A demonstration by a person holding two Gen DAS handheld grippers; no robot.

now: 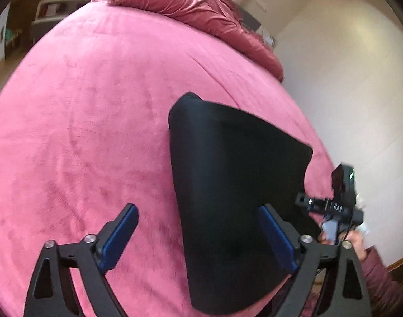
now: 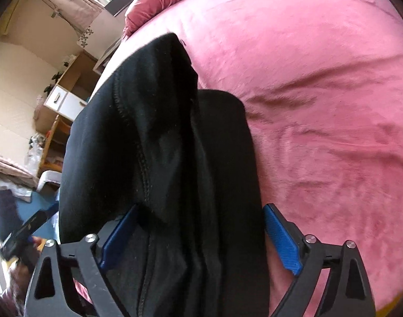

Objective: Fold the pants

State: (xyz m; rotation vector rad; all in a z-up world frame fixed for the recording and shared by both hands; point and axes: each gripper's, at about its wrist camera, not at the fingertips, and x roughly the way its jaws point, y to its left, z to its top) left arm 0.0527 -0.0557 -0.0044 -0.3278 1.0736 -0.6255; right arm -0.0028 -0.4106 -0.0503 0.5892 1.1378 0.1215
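Letting go of the folded black fabric pants [image 1: 235, 185] on the wide bed with its pink plush blanket [image 1: 82, 132].
They lie in a compact stack near the bed's edge, where I judge the fold is meant to rest; my left gripper [image 1: 198, 235] and right gripper [image 2: 201, 237] both hang over it, jaws spread wide, gripping nothing.

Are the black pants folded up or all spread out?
Folded. The black pants lie as a compact bundle on the pink bed cover, with layers stacked over each other in the right wrist view.
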